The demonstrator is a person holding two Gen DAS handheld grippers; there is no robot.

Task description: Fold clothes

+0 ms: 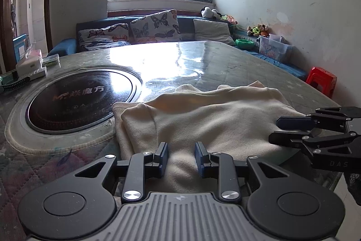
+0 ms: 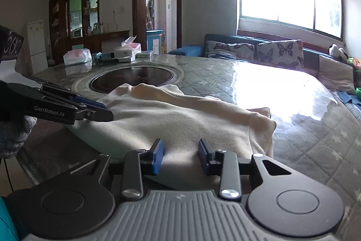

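2 jaws-pairs agape — cloth (image 1: 203,123) between

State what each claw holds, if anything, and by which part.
Nothing is held: the left claw and right claw are both open over the near edge of the cream fleece garment.

Garment (image 1: 203,121) ctr frame: cream/off-white, plain, no print. Worktop (image 1: 237,64) cover: grey-green quilted, diamond stitch w/ pale stars, glossy clear film on top. Round hob inset (image 1: 79,101) left of frame: black glass, silver rim, orange-white lettering. Left tongs (image 1: 181,158) & right tongs (image 2: 181,155), bottom: black arms, blue pads, grey ribbed body. Cushions (image 1: 155,25) upper ctr: white w/ dark + orange butterfly print. Sofa (image 1: 64,47): blue. Stool (image 1: 321,80) right edge: red.
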